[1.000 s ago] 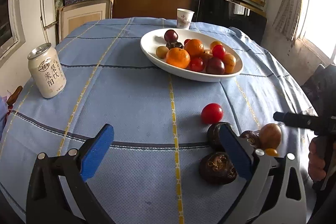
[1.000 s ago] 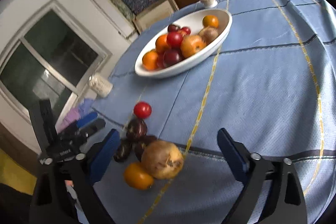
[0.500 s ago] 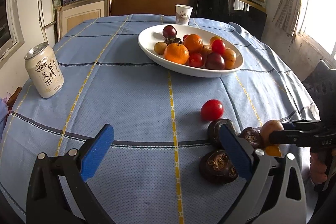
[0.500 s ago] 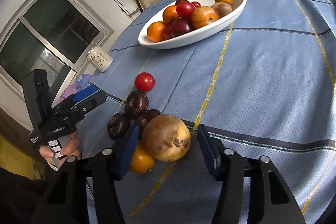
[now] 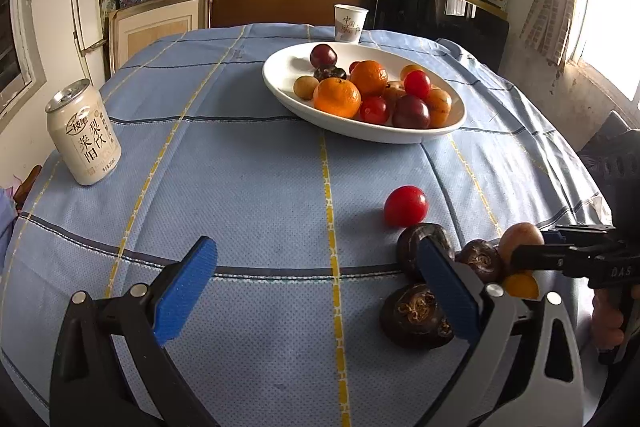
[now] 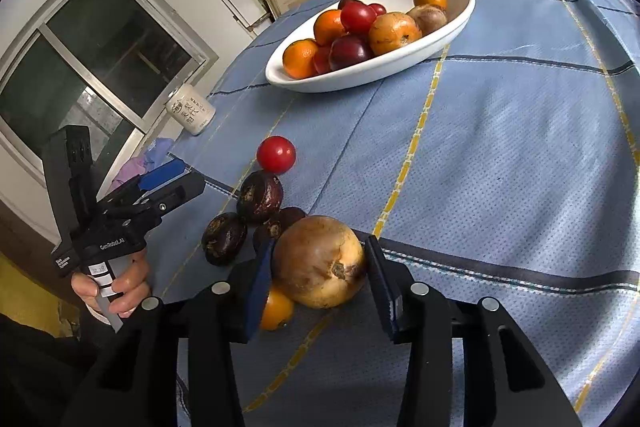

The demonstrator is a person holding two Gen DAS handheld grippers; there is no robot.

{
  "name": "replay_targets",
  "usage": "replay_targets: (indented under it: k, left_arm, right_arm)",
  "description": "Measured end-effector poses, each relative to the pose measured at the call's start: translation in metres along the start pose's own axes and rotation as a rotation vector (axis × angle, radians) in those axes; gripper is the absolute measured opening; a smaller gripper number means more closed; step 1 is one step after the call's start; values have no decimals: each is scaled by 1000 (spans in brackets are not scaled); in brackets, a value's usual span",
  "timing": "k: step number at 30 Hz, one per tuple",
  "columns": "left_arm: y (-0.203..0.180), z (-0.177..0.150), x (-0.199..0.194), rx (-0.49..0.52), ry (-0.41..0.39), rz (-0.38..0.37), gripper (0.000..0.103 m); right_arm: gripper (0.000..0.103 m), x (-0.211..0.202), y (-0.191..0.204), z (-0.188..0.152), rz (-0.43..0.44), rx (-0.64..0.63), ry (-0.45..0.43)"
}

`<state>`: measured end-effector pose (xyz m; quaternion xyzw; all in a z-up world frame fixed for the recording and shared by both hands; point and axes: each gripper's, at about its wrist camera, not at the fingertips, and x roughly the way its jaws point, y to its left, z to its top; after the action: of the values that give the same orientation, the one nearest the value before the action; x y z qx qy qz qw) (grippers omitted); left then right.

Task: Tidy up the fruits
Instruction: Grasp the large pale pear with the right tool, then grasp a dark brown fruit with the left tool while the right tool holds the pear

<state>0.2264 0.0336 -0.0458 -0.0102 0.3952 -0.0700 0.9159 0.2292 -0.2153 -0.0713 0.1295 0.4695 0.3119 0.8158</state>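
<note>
My right gripper (image 6: 319,251) is closing its jaws around a round tan-brown fruit (image 6: 316,263) on the blue tablecloth, and both blue pads touch its sides. A small orange fruit (image 6: 276,309) lies against it, under the left pad. Three dark purple fruits (image 6: 260,195) and a red tomato (image 6: 276,155) lie just beyond. My left gripper (image 5: 316,255) hovers open over the cloth with nothing between its fingers. Its right finger stands in front of the dark fruits (image 5: 416,315). A white oval bowl (image 5: 280,87) further back holds several oranges, tomatoes and plums.
A pale drink can (image 5: 82,135) stands at the table's left edge. A paper cup (image 5: 350,23) stands behind the bowl. A hand holds the left gripper's handle (image 6: 116,283) by the table's near corner. Shelves of boxes and a window line the walls.
My right gripper's jaws have come in from wide apart to touch both sides of the tan fruit, moving slightly forward around it. The left gripper has stayed in place and open.
</note>
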Motion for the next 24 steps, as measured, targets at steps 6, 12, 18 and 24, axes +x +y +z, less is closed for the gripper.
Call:
replay_targets:
  k: [6,12,18,24]
  left_arm:
    - [-4,-2,1,34,13,-35,98]
    - [-38,-16,-15,276,-1,-187,97]
    - [-46,-22,-4,309,62,-218,66]
    - [-40,-23,7,277,124,-234,64]
  right_arm:
    - [45,-7,-9,3,-28,30,-47]
    - [45,-11,-17,4,-37,67,-69]
    - [45,-10,-16,3,-39,62,-68]
    - [45,-11,-18,3,-38,70,-71]
